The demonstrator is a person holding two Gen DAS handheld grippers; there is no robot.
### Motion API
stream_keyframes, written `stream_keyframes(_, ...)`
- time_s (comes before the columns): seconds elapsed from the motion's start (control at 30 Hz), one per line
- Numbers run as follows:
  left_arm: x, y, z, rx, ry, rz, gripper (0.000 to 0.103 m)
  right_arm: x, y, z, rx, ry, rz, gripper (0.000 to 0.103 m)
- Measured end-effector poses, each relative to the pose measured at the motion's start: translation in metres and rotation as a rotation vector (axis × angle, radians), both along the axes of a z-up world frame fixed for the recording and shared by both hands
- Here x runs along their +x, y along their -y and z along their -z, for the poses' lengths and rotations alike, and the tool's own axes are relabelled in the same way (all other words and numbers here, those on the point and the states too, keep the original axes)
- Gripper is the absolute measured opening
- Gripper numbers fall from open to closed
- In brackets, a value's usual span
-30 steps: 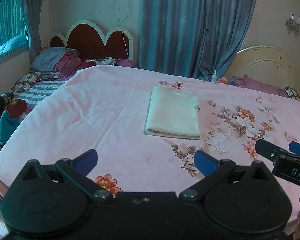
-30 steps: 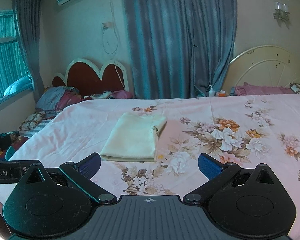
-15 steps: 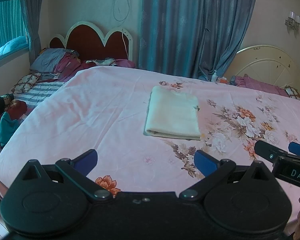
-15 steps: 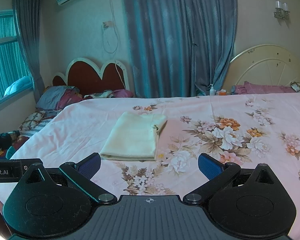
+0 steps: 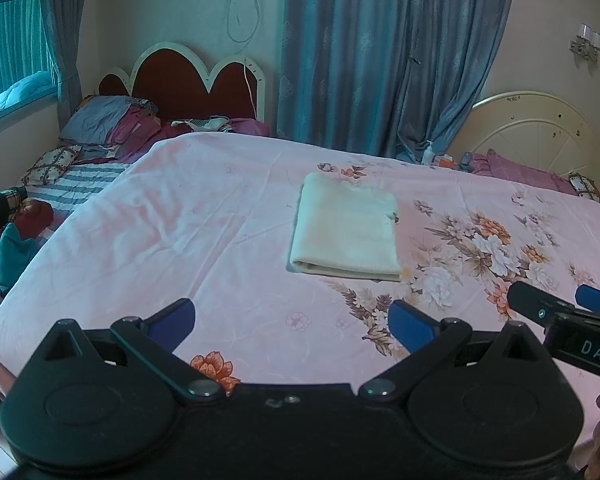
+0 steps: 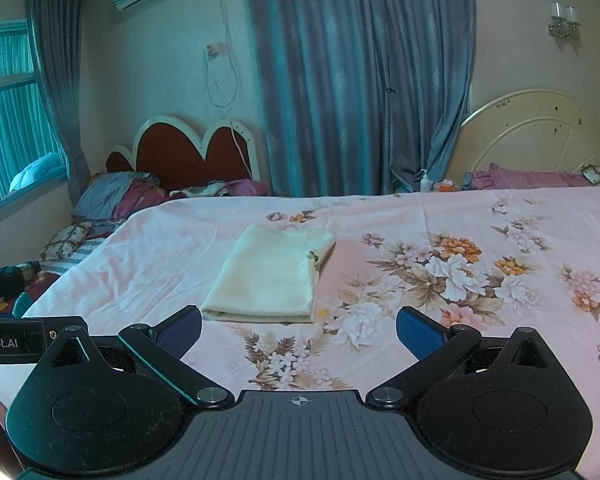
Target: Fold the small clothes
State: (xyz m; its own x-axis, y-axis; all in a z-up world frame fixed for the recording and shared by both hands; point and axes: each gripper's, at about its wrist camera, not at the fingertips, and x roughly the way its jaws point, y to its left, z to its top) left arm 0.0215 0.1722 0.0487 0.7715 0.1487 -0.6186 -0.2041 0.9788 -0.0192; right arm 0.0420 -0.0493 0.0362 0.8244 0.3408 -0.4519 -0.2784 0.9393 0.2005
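Note:
A cream garment [image 5: 346, 232] lies folded into a neat rectangle on the pink floral bedsheet [image 5: 180, 232]; the right wrist view shows the same cream garment [image 6: 274, 276] left of centre. My left gripper [image 5: 292, 320] is open, held back from the garment near the bed's front edge, with nothing between its blue pads. My right gripper [image 6: 298, 328] is also open and empty, just short of the garment's near edge. The right gripper [image 5: 560, 304] shows at the right edge of the left wrist view.
A second bed with piled clothes and pillows [image 5: 100, 128] stands at the left under a red headboard [image 5: 188, 84]. Blue curtains [image 6: 360, 80] hang behind. A white metal bed frame [image 6: 540, 136], a pink pillow [image 6: 532, 180] and small bottles [image 6: 426, 180] sit at the far right.

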Motion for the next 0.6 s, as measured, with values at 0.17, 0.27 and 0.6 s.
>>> stream_keyframes(0.17, -0.0001, 0.0003, -0.0001, 0.001, 0.0, -0.001, 0.102, 0.0003, -0.0031, -0.0008, 0.0, -0.001, 0.0, 0.102)
stream_keyframes(0.27, -0.0002, 0.0003, -0.0001, -0.001, 0.0, 0.0, 0.102, -0.0002, -0.0039, -0.0004, 0.002, -0.002, 0.0, 0.102)
stream_keyframes(0.6, 0.0022, -0.0003, 0.0026, -0.003, -0.007, 0.004, 0.102, 0.0003, -0.0064, 0.0038, 0.002, -0.01, 0.0, 0.102)
